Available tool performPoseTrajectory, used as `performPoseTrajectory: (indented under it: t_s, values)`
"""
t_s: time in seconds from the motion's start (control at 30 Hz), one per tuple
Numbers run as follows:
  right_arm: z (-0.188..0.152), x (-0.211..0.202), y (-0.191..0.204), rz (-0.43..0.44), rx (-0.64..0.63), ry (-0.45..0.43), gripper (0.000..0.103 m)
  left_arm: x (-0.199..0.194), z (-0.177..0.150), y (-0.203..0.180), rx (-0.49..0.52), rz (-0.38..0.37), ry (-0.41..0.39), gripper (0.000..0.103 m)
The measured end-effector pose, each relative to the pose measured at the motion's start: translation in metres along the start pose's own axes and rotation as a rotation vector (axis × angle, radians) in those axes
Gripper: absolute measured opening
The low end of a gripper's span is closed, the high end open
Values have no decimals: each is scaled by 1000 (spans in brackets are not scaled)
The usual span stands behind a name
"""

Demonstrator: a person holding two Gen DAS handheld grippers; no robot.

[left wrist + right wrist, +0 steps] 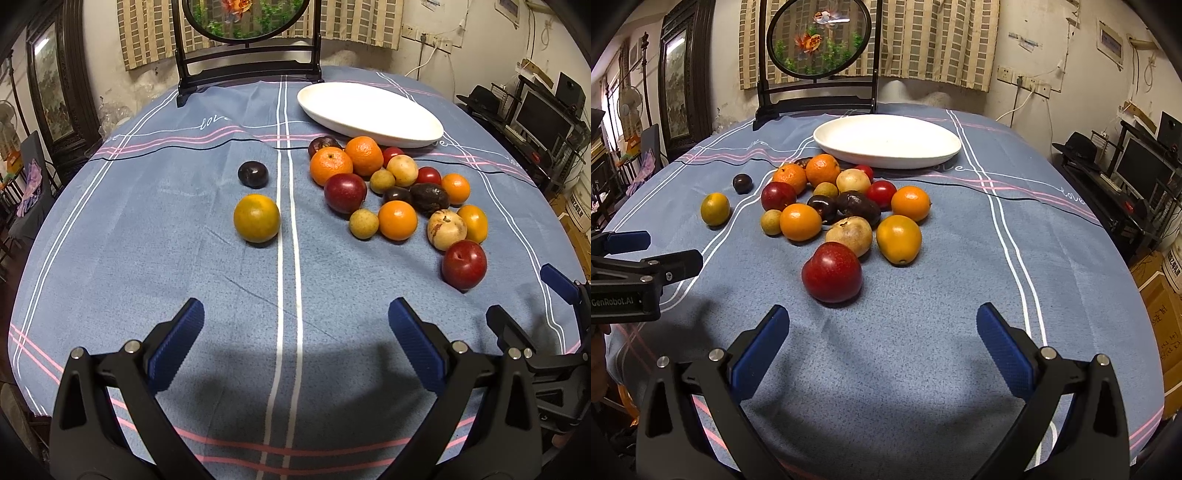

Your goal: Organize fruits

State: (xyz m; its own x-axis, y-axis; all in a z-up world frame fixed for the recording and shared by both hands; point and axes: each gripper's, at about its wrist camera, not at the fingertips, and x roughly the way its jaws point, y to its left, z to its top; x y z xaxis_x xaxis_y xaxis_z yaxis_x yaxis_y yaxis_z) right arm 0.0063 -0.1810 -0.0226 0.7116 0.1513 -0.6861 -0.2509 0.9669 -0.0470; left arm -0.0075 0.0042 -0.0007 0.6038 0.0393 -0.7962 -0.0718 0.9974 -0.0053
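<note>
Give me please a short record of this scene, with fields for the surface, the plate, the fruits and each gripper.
surface: round table under a blue striped cloth
plate: white plate, empty, behind the fruits
main pile: oranges, red plums, dark and pale fruits, touching each other in front of the plate
nearest fruit: red plum, at the near edge of the pile
apart from pile: yellow-green citrus and dark plum, to the left
left gripper: open, holds nothing
right gripper: open, holds nothing
</note>
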Motion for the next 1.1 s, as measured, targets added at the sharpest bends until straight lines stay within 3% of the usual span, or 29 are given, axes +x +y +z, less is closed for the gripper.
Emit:
performPoseTrajectory:
  t_s: [1.1]
  values:
    - [1, -2, 1, 8, -7, 2, 102, -4, -3, 0, -2, -5, 0, 101]
